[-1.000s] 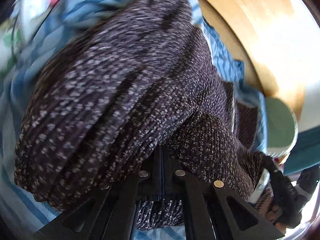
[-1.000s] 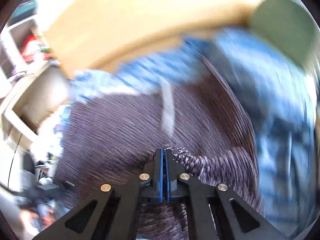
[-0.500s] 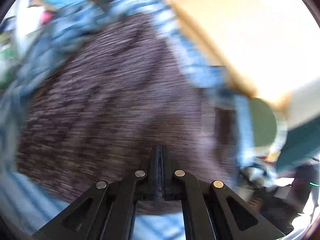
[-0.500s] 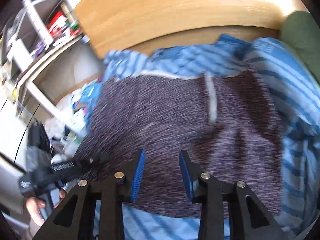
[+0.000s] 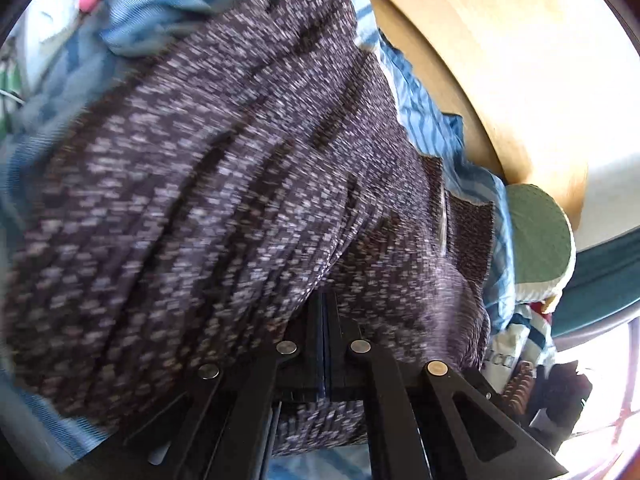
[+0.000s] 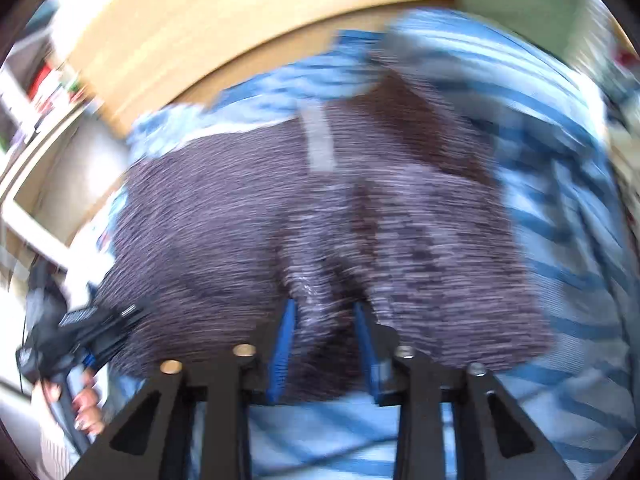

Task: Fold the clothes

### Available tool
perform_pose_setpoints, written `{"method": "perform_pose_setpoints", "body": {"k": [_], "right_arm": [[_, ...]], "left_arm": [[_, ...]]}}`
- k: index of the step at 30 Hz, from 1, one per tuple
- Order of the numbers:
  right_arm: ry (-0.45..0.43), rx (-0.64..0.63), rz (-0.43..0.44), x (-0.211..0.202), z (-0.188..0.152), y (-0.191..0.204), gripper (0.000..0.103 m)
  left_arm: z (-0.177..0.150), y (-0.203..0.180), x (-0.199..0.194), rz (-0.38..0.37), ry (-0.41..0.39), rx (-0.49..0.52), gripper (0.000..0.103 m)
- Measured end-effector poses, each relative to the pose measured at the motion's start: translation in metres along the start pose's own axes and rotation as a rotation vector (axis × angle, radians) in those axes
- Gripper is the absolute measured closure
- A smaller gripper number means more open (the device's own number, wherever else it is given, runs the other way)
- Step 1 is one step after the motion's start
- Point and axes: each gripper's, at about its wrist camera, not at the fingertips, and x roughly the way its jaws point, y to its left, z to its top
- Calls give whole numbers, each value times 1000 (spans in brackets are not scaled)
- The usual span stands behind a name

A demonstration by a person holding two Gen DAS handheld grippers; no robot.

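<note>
**Desk:** Where is the garment?

**Operator:** The dark speckled garment lies spread over a blue striped sheet. Its near left part is lifted into long folds. A pale strip runs down from its far edge. My right view is blurred, so I cannot make out finer detail.

**Desk:** Your left side?

**Operator:** The left gripper has its jaws together, clamped on the garment's near edge. The cloth drapes over their tips and rises away from them. In the right view I can see a hand at the near left, gripping that tool's handle.

**Desk:** And the right?

**Operator:** The right gripper points down at the near edge of the garment. Its jaws are apart and closing, with a bunch of the dark cloth between the blue pads. I cannot tell whether they are pressing on it yet.

**Desk:** What surrounds it?

**Operator:** A wooden board curves along the far side of the sheet. A green cushion sits at the right end, just beside the sheet's edge. Loose blue cloth is heaped at the far left.
</note>
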Motion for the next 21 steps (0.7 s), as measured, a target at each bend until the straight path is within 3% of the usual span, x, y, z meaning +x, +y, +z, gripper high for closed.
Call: {"method": "perform_pose_setpoints", "body": {"k": [2, 4, 7, 10, 14, 16, 17, 18, 19, 21], "right_arm": [[88, 153, -111, 10, 4, -34, 93], [77, 177, -171, 4, 3, -34, 89], [-18, -28, -146, -13, 0, 21, 91], [-33, -193, -87, -9, 1, 66, 92], [55, -176, -198, 12, 3, 33, 93], [67, -118, -385, 15, 9, -20, 98], [70, -47, -401, 10, 12, -47, 99], [65, 78, -330, -2, 13, -71, 101], [43, 215, -217, -17, 10, -88, 92], [-13, 314, -61, -39, 1, -89, 86]], "left_arm": [[-5, -3, -17, 32, -56, -3, 100], [-10, -6, -33, 63, -112, -6, 101], [-12, -34, -43, -28, -49, 123, 103], [-15, -54, -27, 7, 38, 190, 103], [-13, -1, -23, 92, 85, 88, 102], [-5, 41, -43, 103, 39, -37, 103], [-3, 60, -54, 72, 23, -116, 103], [-4, 74, -65, 22, 1, -209, 103], [-6, 88, -75, -30, -22, -305, 103], [-16, 96, -85, -91, -42, -426, 100]]}}
